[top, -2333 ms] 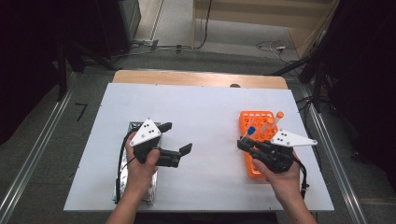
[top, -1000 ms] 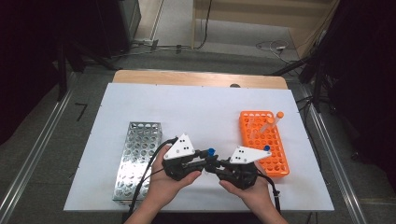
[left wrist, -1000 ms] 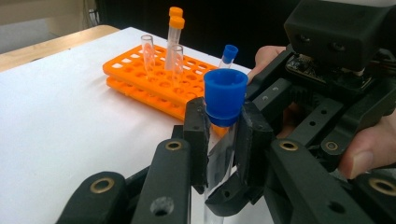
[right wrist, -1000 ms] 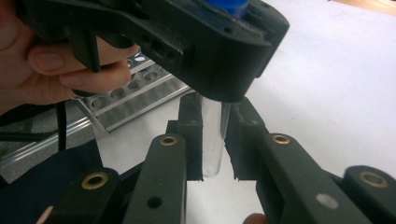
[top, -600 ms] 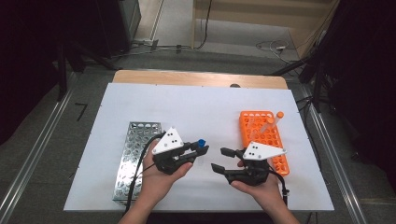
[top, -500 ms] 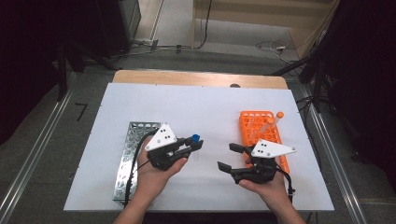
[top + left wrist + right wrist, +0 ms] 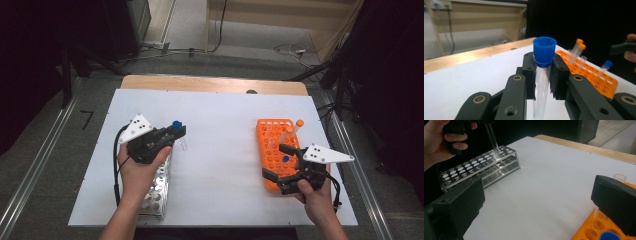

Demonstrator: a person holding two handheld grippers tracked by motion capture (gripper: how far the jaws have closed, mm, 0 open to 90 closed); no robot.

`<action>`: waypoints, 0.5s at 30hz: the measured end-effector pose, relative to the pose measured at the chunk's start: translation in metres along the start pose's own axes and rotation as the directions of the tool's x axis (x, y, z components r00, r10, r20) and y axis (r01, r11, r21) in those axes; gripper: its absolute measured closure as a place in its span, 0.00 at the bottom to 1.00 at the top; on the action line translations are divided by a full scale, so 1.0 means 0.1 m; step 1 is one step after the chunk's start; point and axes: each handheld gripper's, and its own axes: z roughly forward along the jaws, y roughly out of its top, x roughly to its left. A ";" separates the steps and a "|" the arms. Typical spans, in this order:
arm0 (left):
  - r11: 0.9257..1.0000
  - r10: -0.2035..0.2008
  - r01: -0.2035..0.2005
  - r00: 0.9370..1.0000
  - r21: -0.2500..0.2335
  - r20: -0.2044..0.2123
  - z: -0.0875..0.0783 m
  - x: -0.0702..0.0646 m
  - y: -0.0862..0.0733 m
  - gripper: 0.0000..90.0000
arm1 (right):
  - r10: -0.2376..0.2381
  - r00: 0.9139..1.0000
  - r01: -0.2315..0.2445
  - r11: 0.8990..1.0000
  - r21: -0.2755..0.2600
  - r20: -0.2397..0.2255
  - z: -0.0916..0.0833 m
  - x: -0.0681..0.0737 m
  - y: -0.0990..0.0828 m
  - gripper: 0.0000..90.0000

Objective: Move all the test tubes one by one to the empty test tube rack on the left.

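Note:
My left gripper (image 7: 177, 133) is shut on a clear tube with a blue cap (image 7: 544, 51) and holds it upright just under the cap. The tube's tip (image 7: 495, 148) hangs over the far end of the metal rack (image 7: 155, 195). My right gripper (image 7: 278, 161) hovers over the near end of the orange rack (image 7: 270, 131). Its jaws have just been opening and now stand wide, with nothing between them (image 7: 539, 200). The orange rack holds two orange-capped tubes (image 7: 579, 47) and a blue-capped one (image 7: 607, 64).
The white table top (image 7: 220, 150) lies bare between the two racks. A wooden strip (image 7: 215, 84) runs along its far edge. Cables trail from both grippers toward the person's forearms at the near edge.
A second ago both grippers met at mid-table around the blue-capped tube. The right one let go and drew back right, opening wide. The left carried the tube left over the metal rack.

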 end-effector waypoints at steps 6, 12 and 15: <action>0.999 -0.023 0.019 0.996 -0.044 -0.082 -0.06 0.21 0.04 0.86 | 0.022 0.999 -0.021 1.000 -0.019 0.029 -0.16 -0.17 -0.04 0.00; 0.999 -0.017 0.010 0.990 -0.052 -0.138 -0.03 0.37 -0.02 0.86 | 0.030 0.998 -0.029 0.999 -0.027 0.061 -0.29 -0.34 -0.11 0.00; 0.998 -0.012 0.002 0.988 -0.064 -0.156 0.00 0.43 -0.07 0.86 | 0.046 0.996 -0.044 0.998 -0.035 0.080 -0.35 -0.43 -0.15 0.00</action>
